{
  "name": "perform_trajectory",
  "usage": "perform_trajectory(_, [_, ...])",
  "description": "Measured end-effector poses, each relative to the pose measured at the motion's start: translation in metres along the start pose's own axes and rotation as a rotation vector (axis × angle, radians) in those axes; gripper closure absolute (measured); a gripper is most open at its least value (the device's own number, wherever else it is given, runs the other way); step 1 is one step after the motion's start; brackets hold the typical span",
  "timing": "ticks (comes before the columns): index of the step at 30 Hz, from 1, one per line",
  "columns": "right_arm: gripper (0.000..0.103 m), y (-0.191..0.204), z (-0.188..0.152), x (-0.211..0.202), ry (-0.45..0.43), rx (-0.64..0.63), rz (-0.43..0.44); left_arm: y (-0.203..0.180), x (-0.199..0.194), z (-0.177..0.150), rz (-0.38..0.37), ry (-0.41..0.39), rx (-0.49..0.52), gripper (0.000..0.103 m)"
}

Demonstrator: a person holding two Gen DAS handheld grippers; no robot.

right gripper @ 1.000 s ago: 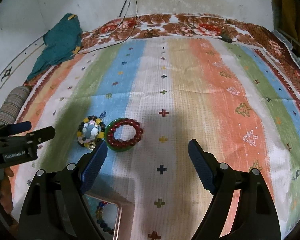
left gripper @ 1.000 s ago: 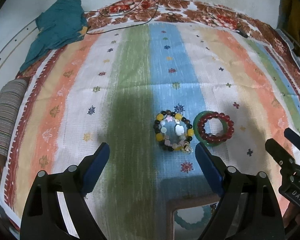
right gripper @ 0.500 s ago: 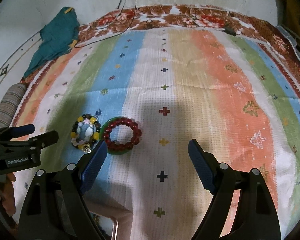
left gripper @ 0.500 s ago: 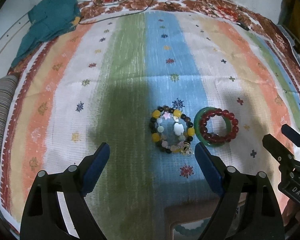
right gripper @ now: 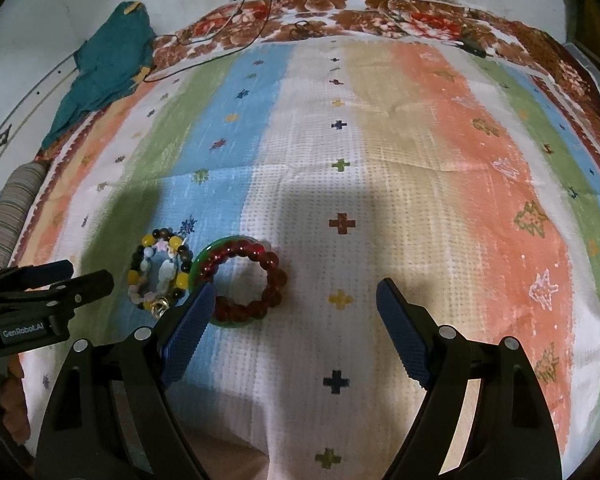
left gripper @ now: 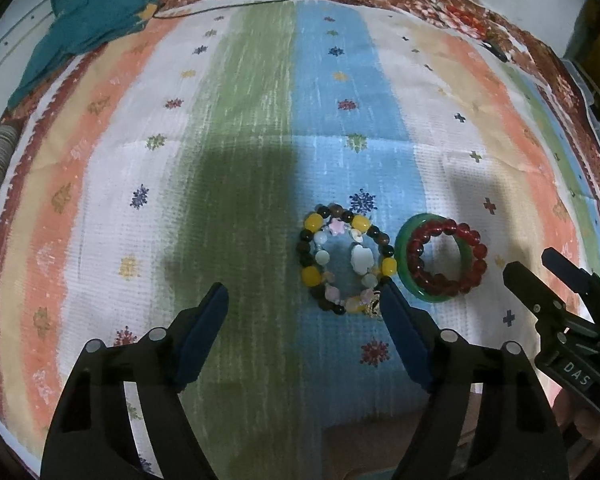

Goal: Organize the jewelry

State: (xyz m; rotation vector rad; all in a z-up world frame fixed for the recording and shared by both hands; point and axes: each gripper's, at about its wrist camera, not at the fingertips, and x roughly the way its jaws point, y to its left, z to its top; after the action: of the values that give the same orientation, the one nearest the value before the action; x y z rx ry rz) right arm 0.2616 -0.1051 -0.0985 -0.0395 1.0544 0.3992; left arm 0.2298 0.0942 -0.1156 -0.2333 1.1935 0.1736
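Left gripper [left gripper: 303,312]: fingers spread wide, nothing between them, hovering over the green/blue stripes of the striped cloth [left gripper: 260,128]. Its right blue pad [left gripper: 404,340] sits just beside the near-right edge of the mixed bead bracelet [left gripper: 342,262]; can't tell if it touches.

Right gripper [right gripper: 292,312]: also wide apart and empty. Its left pad [right gripper: 188,332] overlaps the near-left rim of the green bangle [right gripper: 198,268] in the right wrist view; contact unclear.

Jewelry layout:
- Mixed bead bracelet (yellow, dark, pale beads, white charm, small gold bell at the near side) lies flat on the blue stripe, left of the bangle.
- Red bead bracelet [left gripper: 446,262] lies on top of the green bangle, shifted slightly right so some beads overhang the bangle's rim.
- Bangle and mixed bracelet are just beside each other, edges about touching.

From the left wrist view the right gripper shows at the right edge, right of the bangle. From the right wrist view the left gripper shows at the left edge, just left of the mixed bracelet.

Far left: teal cloth [right gripper: 104,68] bunched at the edge. Black cable [right gripper: 256,8] runs across the far floral border.
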Motion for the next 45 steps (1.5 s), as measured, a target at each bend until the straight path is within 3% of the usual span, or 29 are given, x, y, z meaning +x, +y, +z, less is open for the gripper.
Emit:
perform_trajectory(2, [0.020,0.000,0.001,0.005,0.010,0.001,-0.001,0.000,0.004,0.000,0.000,0.015,0.003,0.036])
perform_trajectory(8, [0.032,-0.002,0.000,0.023,0.057,-0.005,-0.005,-0.003,0.016,0.000,0.012,0.039,0.022,0.036])
perform_trajectory(12, [0.049,-0.003,0.000,0.031,0.077,-0.006,-0.005,-0.005,0.023,0.003,0.007,0.056,0.028,0.045])
perform_trajectory(15, [0.055,-0.003,-0.001,0.034,0.087,-0.006,-0.001,-0.007,0.028,0.005,0.005,0.067,0.038,0.046])
perform_trajectory(18, [0.068,-0.002,-0.002,0.036,0.096,-0.008,0.005,-0.007,0.036,0.004,0.008,0.084,0.048,0.047])
perform_trajectory(23, [0.081,-0.001,-0.004,0.037,0.105,-0.016,0.019,-0.005,0.040,0.003,0.011,0.098,0.050,0.065])
perform_trajectory(25, [0.090,0.001,-0.003,0.036,0.099,-0.024,0.016,-0.004,0.038,0.003,0.010,0.098,0.045,0.078])
perform_trajectory(30, [0.099,0.002,-0.003,0.033,0.083,-0.035,0.001,-0.005,0.035,0.003,-0.002,0.095,0.051,0.091])
perform_trajectory(45, [0.102,-0.010,0.004,0.026,0.071,0.023,0.036,-0.002,0.022,0.006,-0.023,0.069,0.037,0.093])
